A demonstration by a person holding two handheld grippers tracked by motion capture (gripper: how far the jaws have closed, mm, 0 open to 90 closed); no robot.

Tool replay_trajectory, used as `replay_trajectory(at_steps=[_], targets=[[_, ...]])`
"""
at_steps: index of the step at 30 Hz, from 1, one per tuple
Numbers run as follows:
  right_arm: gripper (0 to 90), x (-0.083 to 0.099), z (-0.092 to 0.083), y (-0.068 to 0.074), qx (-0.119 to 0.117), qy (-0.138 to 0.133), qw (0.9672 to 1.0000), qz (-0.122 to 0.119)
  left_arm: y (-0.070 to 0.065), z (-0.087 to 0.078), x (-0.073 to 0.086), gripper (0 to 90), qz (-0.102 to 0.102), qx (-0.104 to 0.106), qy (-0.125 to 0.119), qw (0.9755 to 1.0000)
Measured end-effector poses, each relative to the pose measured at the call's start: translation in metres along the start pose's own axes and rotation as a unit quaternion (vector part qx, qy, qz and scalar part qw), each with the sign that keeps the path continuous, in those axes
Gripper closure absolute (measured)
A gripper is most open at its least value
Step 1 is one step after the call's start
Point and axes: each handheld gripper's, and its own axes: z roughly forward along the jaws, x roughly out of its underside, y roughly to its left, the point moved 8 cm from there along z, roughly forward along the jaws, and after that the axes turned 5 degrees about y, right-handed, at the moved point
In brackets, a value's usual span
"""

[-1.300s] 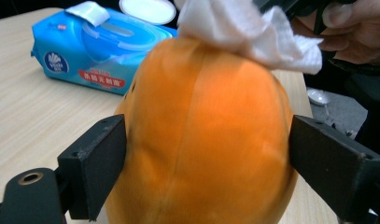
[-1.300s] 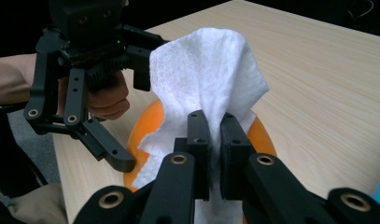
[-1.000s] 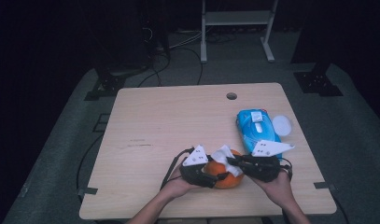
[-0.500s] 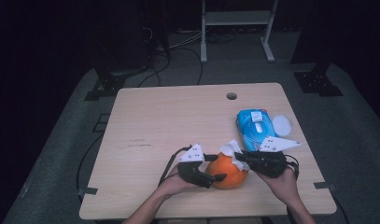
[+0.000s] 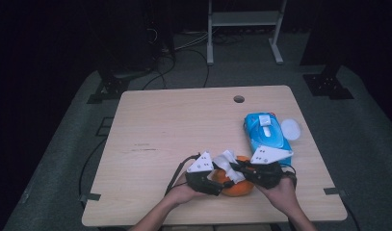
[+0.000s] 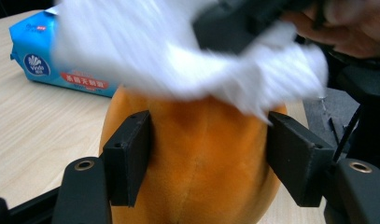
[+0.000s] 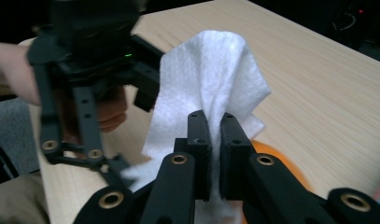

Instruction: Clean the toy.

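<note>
A plump, soft orange plush toy (image 6: 201, 158) with a centre seam sat near the table's (image 5: 184, 120) front edge, gripped on both sides by the left gripper (image 6: 206, 154), whose jaws had just been closing. The right gripper (image 7: 211, 140) was clenched on a crumpled white wipe (image 7: 211, 74) draped over the toy's top, just beside a blue wipes pack (image 5: 266, 134).

I see an orange plush toy (image 6: 201, 163), a white wipe (image 7: 211, 79), a blue wipes pack (image 5: 267, 132) with a red label strip, and a pale wood-grain tabletop (image 5: 174, 125).

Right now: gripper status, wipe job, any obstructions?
Left gripper clamps orange plush ball, jaws just closing. Right gripper shut on white wipe, over ball. Blue wipes pack behind, clear.
</note>
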Motion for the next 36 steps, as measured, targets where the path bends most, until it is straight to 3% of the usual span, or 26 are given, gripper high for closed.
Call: replay_trajectory(at_steps=[2,7,9,12,14,15,18,21,27,28,30,32,34,35,36], targets=[[84.0,0.004,-0.008,-0.015,0.013,-0.006,0.9998,0.017,0.001,0.0,0.0,34.0,0.004,-0.002,-0.001,1.0],[84.0,0.014,-0.02,-0.034,0.031,-0.008,0.9987,0.04,0.006,-0.004,0.0,34.0,-0.012,-0.001,-0.005,0.9999],[84.0,0.022,-0.023,-0.038,0.023,-0.007,0.9982,0.055,0.008,-0.004,0.0,33.4,-0.015,0.0,-0.004,0.9999],[84.0,0.022,-0.024,-0.035,0.026,-0.006,0.9984,0.05,0.007,-0.002,0.0,33.2,-0.016,-0.005,-0.006,0.9998],[84.0,0.016,-0.022,-0.026,0.018,-0.011,0.999,0.04,0.007,-0.001,0.0,33.1,-0.019,-0.006,-0.006,0.9998],[84.0,0.012,-0.018,-0.017,0.002,-0.013,0.9992,0.038,0.007,-0.001,0.0,33.2,-0.018,-0.008,-0.005,0.9998],[83.8,0.006,-0.012,-0.004,-0.001,-0.008,0.9998,0.017,0.006,-0.001,0.0,33.1,-0.015,-0.01,-0.004,0.9998],[83.9,0.007,-0.012,-0.008,0.004,-0.005,0.9999,0.016,0.005,-0.002,-0.001,31.1,-0.012,-0.003,-0.008,0.9999],[83.8,0.015,-0.016,-0.017,-0.007,-0.004,0.9994,0.034,0.012,-0.003,0.004,10.4,-0.012,0.026,-0.007,0.9996],[83.7,0.016,-0.016,-0.018,-0.011,-0.005,0.9992,0.038,0.014,0.002,0.012,9.0,-0.02,0.041,0.007,0.999],[83.5,0.016,-0.015,-0.018,-0.015,-0.006,0.999,0.041,0.014,0.01,0.02,6.3,-0.011,0.038,0.022,0.999],[83.5,0.016,-0.014,-0.018,-0.013,-0.006,0.9991,0.04,0.012,0.012,0.021,6.1,-0.004,0.031,0.025,0.9992],[83.5,0.015,-0.014,-0.018,-0.01,-0.006,0.9992,0.038,0.013,0.011,0.02,15.6,-0.001,0.028,0.026,0.9993],[83.5,0.015,-0.014,-0.018,-0.006,-0.007,0.9993,0.036,0.014,0.01,0.019,15.6,0.0,0.021,0.025,0.9994],[83.5,0.014,-0.015,-0.017,-0.004,-0.008,0.9993,0.036,0.014,0.007,0.017,22.7,0.0,0.015,0.024,0.9996]])
